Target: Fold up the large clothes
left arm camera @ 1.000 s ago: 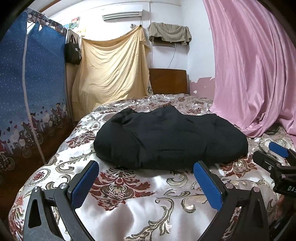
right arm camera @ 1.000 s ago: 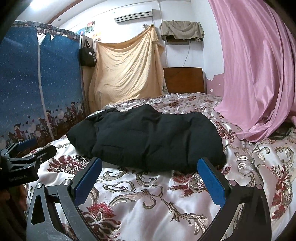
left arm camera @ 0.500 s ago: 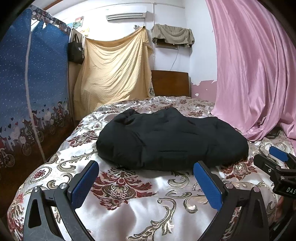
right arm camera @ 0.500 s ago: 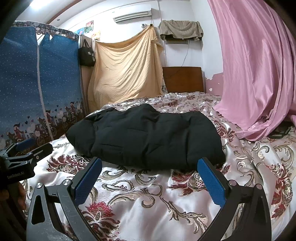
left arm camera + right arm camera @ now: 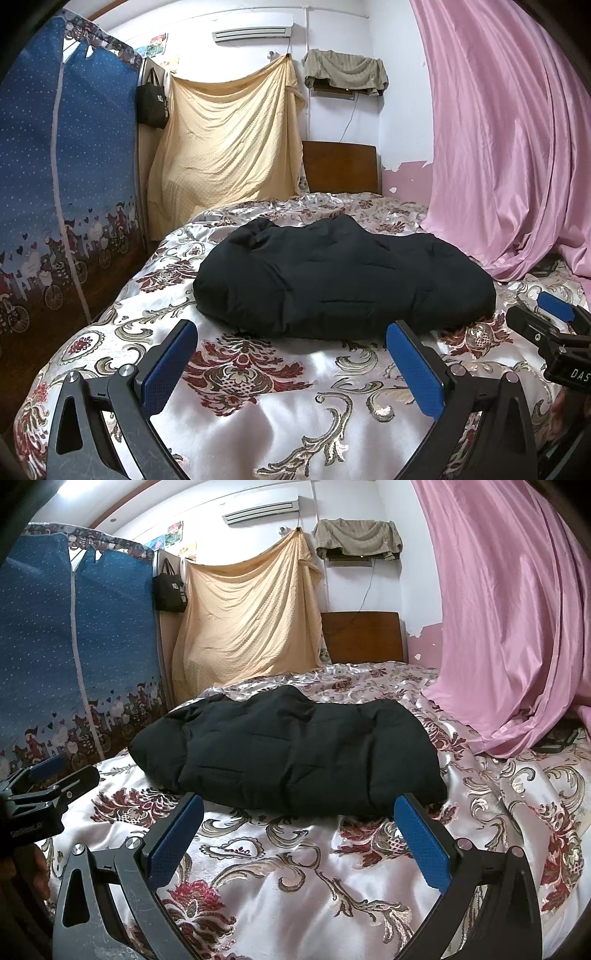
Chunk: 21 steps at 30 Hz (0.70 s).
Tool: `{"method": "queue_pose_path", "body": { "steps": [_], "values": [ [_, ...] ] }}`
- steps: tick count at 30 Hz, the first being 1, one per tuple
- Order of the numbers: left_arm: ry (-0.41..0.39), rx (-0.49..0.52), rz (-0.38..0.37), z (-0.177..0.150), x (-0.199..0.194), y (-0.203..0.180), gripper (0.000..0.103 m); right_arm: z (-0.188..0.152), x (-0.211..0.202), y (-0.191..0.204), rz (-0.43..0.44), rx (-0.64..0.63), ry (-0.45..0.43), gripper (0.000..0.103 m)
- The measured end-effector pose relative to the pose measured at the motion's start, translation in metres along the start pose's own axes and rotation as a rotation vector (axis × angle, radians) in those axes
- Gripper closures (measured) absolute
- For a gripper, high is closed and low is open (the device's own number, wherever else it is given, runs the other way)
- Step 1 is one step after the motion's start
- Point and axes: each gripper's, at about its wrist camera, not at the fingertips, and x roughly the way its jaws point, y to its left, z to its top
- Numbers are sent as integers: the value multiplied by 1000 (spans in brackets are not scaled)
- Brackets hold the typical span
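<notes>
A black padded jacket lies bunched in a low mound across the middle of the bed, also in the right wrist view as the jacket. My left gripper hovers over the bedspread just short of the jacket's near edge, open, nothing between its blue pads. My right gripper is likewise open and empty, close to the jacket's near edge. Each gripper shows in the other's view: the right gripper at the right edge, the left gripper at the left edge.
The bed carries a shiny floral bedspread with a wooden headboard at the far end. A pink curtain drapes onto the bed's right side. A blue fabric wardrobe stands along the left, a yellow sheet hangs behind.
Both views have tilted and lifted slightly, so the jacket sits a bit lower in frame. The jacket itself has not moved and both grippers stay open.
</notes>
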Motion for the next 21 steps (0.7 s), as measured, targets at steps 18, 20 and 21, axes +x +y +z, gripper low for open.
{"method": "queue_pose_path", "body": {
  "steps": [18, 20, 21],
  "values": [
    [-2, -1, 0, 0, -1, -1, 0, 0, 0, 0, 0, 0, 1, 2],
    [-4, -1, 2, 0, -2, -1, 0, 0, 0, -1, 1, 0, -1, 2],
    [-4, -1, 1, 0, -1, -1, 0, 0, 0, 0, 1, 0, 0, 2]
  ]
}}
